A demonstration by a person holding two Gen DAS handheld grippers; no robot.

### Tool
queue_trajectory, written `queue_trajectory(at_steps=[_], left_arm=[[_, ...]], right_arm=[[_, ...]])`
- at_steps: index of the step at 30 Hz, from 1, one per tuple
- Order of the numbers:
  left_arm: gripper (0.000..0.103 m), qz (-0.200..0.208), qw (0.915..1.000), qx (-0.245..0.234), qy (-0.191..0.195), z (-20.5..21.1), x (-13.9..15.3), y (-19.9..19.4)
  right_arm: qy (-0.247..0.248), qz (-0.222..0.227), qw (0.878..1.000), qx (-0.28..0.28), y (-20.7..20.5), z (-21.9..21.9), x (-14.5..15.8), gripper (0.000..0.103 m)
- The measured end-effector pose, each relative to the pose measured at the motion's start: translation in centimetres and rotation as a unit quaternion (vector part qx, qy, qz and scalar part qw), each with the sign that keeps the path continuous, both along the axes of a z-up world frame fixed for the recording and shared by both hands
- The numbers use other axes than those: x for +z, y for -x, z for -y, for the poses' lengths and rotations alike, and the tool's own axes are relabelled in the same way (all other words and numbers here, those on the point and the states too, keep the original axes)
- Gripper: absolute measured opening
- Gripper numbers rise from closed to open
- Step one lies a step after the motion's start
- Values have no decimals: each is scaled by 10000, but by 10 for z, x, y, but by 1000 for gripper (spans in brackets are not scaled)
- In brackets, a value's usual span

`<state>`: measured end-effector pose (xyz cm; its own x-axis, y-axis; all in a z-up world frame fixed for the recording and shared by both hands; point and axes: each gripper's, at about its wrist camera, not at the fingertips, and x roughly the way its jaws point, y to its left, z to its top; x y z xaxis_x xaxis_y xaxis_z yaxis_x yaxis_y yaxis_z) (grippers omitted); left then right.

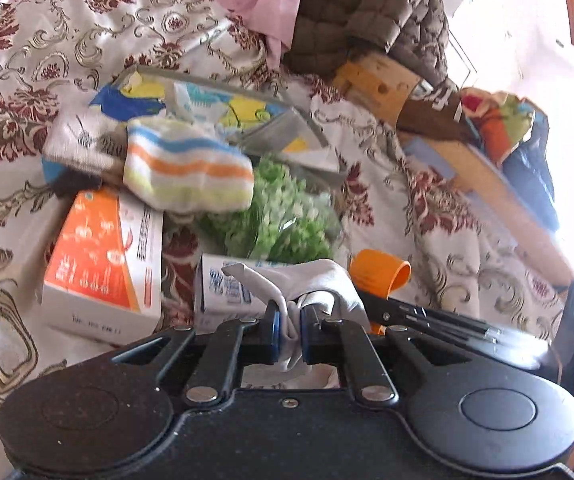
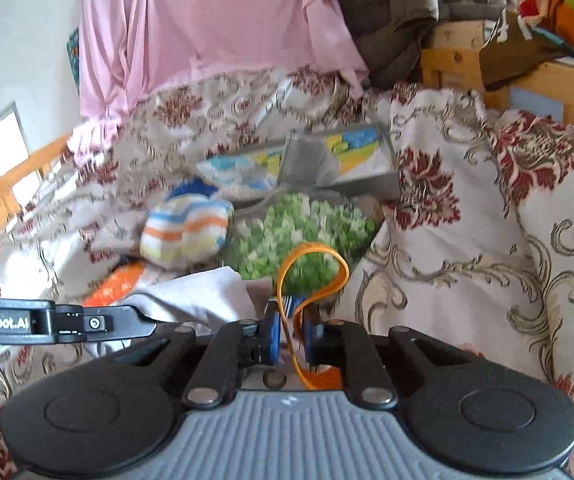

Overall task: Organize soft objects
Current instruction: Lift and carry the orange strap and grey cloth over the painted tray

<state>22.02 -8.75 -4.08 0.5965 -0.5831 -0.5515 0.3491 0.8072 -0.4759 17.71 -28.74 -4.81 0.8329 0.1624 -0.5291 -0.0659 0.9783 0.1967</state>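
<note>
My left gripper [image 1: 290, 330] is shut on a pale grey cloth [image 1: 311, 280] and holds it low over the bed. My right gripper [image 2: 290, 332] is shut on an orange flexible band [image 2: 311, 272], which loops up above the jaws; it shows in the left wrist view [image 1: 383, 272] to the right of the cloth. A striped sock bundle [image 1: 187, 168] lies ahead on the pile, also in the right wrist view [image 2: 187, 232]. A brown-grey patterned sock [image 1: 83, 148] lies left of it. The left gripper shows at the left edge of the right wrist view [image 2: 99, 322].
An orange-white box [image 1: 99, 260], a white-blue box [image 1: 223, 284], green artificial foliage in plastic [image 1: 283, 216] and a grey fabric box with colourful cloths [image 1: 223, 112] lie on the floral bedspread [image 2: 467, 220]. Pink cloth [image 2: 215, 32], a quilted brown jacket [image 1: 367, 8] and a wooden frame [image 1: 495, 184] stand behind.
</note>
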Motion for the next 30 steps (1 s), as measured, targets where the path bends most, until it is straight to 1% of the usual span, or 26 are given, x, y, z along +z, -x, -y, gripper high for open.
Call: queue_trajectory(at_steps=[6, 9, 12, 15, 23, 26, 30], left_arm=[[10, 40, 9998, 88, 183, -3, 13, -4], [10, 172, 9997, 79, 168, -2, 20, -6], [11, 347, 9992, 164, 135, -2, 29, -13], [11, 487, 9982, 319, 148, -3, 39, -26], [11, 938, 9928, 742, -7, 8, 64, -81], [11, 1052, 9911, 815, -104, 17, 66, -106], [11, 1207, 9889, 837, -223, 33, 66, -144]], right_arm=[[-198, 424, 9988, -162, 3, 9, 11, 13], [-349, 659, 9970, -214, -1, 12, 21, 13], [-412, 861, 9952, -219, -13, 14, 30, 13], [-497, 1037, 9931, -247, -37, 19, 39, 13], [-662, 1318, 9885, -324, -99, 31, 50, 13], [-626, 1380, 9876, -411, -119, 36, 49, 13], [-764, 1398, 9859, -512, -146, 48, 43, 13]])
